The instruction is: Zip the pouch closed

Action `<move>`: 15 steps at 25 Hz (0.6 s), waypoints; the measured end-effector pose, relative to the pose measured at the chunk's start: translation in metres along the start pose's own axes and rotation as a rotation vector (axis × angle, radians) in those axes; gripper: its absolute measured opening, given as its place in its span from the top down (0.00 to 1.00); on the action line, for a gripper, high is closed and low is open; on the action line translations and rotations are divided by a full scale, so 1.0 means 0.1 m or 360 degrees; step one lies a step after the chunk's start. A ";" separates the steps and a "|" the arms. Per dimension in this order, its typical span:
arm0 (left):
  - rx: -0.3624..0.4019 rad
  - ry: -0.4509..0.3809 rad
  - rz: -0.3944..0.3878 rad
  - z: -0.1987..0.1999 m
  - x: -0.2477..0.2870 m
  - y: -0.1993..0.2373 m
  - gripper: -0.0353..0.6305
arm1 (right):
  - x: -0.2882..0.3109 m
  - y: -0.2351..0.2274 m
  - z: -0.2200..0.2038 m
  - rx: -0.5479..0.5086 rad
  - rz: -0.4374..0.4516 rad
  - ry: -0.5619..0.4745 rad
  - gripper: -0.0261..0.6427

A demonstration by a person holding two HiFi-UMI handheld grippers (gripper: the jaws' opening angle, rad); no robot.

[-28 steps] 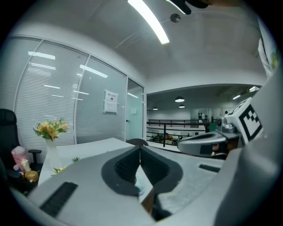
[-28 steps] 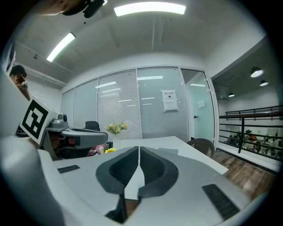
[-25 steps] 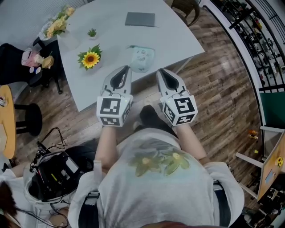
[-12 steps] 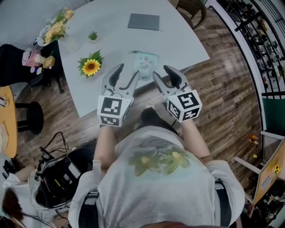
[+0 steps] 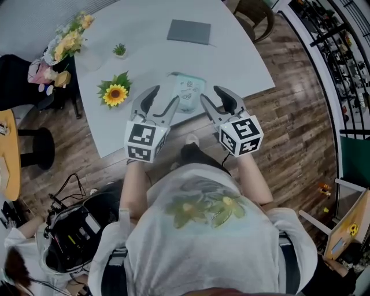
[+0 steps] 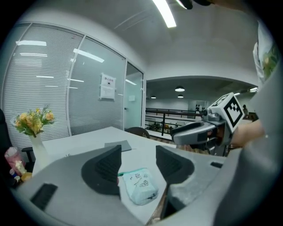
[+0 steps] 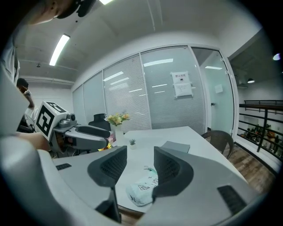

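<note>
The pouch (image 5: 188,91) lies on the table (image 5: 144,34) by its near edge, untouched. The left gripper (image 5: 162,99) is spreading its jaws and the right gripper (image 5: 213,95) gapes wide, both empty. Pin one end first; the zip pull is probably too small to see here

This looks like an office meeting room. Glass partition walls (image 7: 168,88) with slatted blinds and a paper notice (image 7: 182,84) line one side, under long ceiling strip lights (image 7: 61,47). A large white tabletop (image 5: 150,58) stands on wood-plank flooring (image 5: 289,133), with a chair (image 5: 254,14) at its far end.
</note>
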State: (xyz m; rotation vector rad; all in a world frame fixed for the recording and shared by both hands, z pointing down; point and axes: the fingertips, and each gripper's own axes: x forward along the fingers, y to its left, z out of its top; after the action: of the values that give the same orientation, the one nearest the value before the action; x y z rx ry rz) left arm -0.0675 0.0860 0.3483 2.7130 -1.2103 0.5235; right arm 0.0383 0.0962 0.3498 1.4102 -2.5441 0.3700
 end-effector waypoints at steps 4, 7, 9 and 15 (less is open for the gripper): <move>-0.0029 0.0028 0.0030 -0.04 0.16 0.09 0.61 | 0.11 -0.13 -0.02 -0.0005 0.0036 0.0029 0.69; -0.0070 0.0046 0.0038 -0.06 0.29 0.15 0.61 | 0.21 -0.24 -0.04 -0.0017 0.0067 0.0048 0.69; -0.0078 0.0069 0.0054 -0.08 0.39 0.19 0.61 | 0.27 -0.32 -0.05 -0.0020 0.0084 0.0059 0.69; -0.0080 0.0231 0.0081 -0.31 0.65 0.25 0.61 | 0.42 -0.56 -0.12 -0.0055 0.0152 0.0096 0.69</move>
State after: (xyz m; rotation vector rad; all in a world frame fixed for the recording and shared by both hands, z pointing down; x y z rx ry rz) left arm -0.0540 0.0316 0.3998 2.5588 -1.2396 0.6742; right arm 0.0647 0.0373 0.3802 1.2494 -2.5627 0.3760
